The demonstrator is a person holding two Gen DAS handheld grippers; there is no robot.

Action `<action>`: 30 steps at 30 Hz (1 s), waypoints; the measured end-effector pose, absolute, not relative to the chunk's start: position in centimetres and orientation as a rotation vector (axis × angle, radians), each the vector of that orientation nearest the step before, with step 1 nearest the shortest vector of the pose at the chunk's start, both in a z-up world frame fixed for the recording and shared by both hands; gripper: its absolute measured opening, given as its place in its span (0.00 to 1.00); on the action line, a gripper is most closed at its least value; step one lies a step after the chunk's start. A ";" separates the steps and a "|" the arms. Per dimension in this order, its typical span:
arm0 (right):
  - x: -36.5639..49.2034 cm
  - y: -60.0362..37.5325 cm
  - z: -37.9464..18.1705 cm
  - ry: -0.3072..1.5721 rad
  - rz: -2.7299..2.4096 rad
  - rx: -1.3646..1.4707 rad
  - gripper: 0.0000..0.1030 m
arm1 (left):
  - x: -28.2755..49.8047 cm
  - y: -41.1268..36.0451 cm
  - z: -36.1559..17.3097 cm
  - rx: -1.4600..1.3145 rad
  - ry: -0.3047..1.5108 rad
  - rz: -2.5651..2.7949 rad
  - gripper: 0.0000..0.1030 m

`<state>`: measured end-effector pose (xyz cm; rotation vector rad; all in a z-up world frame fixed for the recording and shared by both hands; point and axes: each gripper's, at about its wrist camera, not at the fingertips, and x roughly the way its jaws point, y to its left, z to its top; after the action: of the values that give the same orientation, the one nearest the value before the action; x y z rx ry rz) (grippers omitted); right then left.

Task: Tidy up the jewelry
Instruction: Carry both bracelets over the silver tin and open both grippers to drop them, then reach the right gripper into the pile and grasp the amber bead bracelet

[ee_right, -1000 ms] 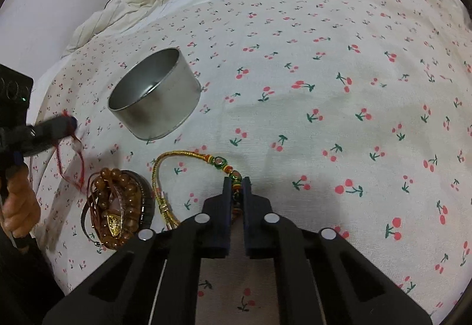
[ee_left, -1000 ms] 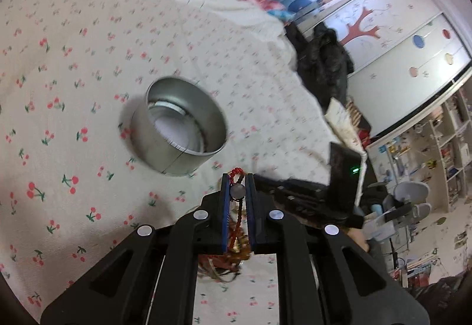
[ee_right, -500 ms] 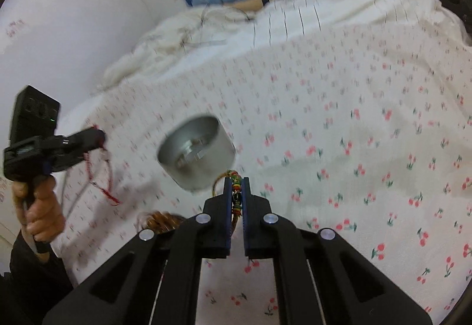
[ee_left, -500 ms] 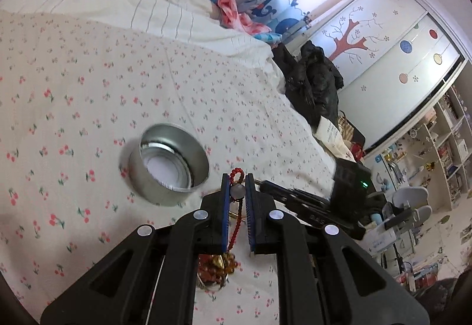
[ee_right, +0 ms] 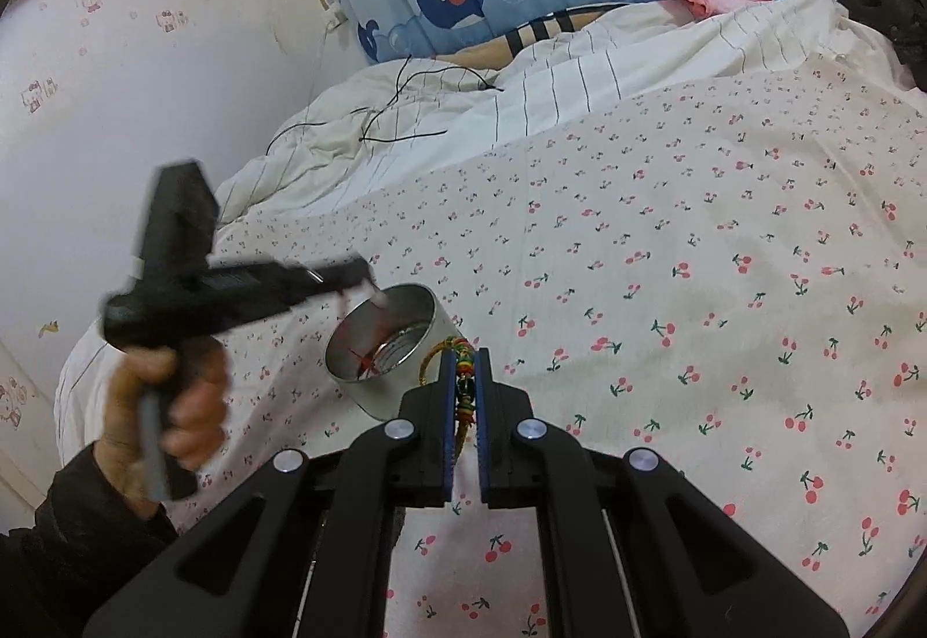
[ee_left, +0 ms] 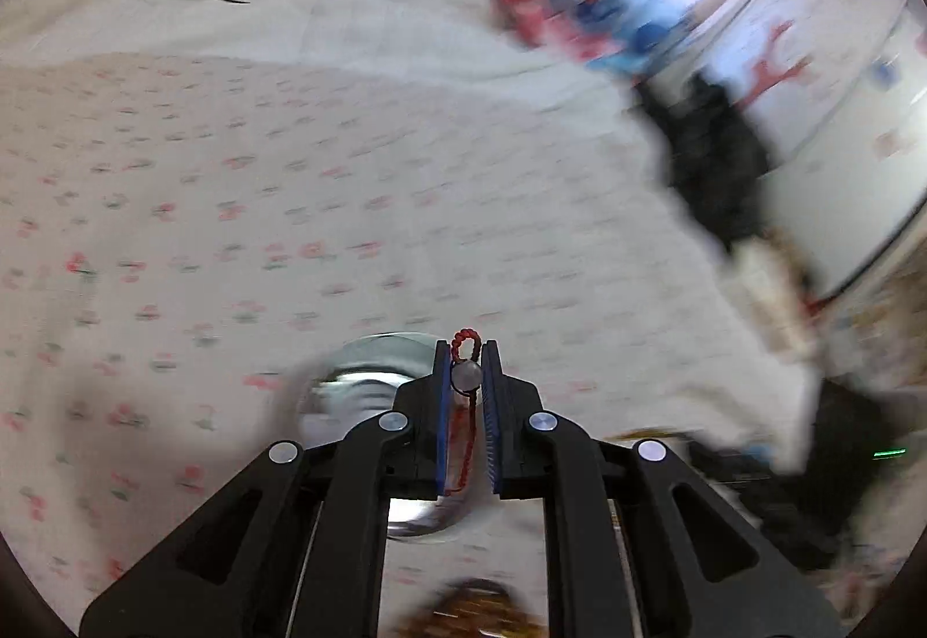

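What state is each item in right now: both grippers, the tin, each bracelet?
left gripper: shut on the red cord bracelet, over the tin
right gripper: shut on the gold cord bracelet
red cord bracelet: pinched at its pale bead, cord hanging into the tin
gold cord bracelet: lifted, loop hanging beside the tin
round metal tin: upright, open, no lid
brown bead bracelet: lying on the bedsheet, blurred
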<state>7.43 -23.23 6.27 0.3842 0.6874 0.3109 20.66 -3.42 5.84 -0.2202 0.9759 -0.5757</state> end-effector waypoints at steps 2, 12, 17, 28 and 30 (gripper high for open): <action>7.4 -23.1 6.5 0.682 0.311 0.380 0.06 | 20.8 -4.4 4.8 -0.090 1.000 -0.494 0.11; 8.1 -20.6 8.7 0.601 0.361 0.349 0.06 | 16.3 -0.7 8.4 0.042 0.883 -0.423 0.68; 11.4 -17.5 9.1 0.623 0.393 0.332 0.06 | 13.0 2.5 9.4 0.056 0.810 -0.318 0.79; 17.1 -11.7 4.6 0.793 0.317 0.189 0.29 | 12.2 5.7 6.6 -0.069 0.874 -0.272 0.85; 15.8 -12.7 5.4 0.736 0.286 0.191 0.50 | 12.1 5.4 6.6 -0.053 0.870 -0.271 0.85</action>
<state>15.78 -12.72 5.35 0.1912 0.7361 0.2864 12.07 5.36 6.64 -0.0525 0.8696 -0.2709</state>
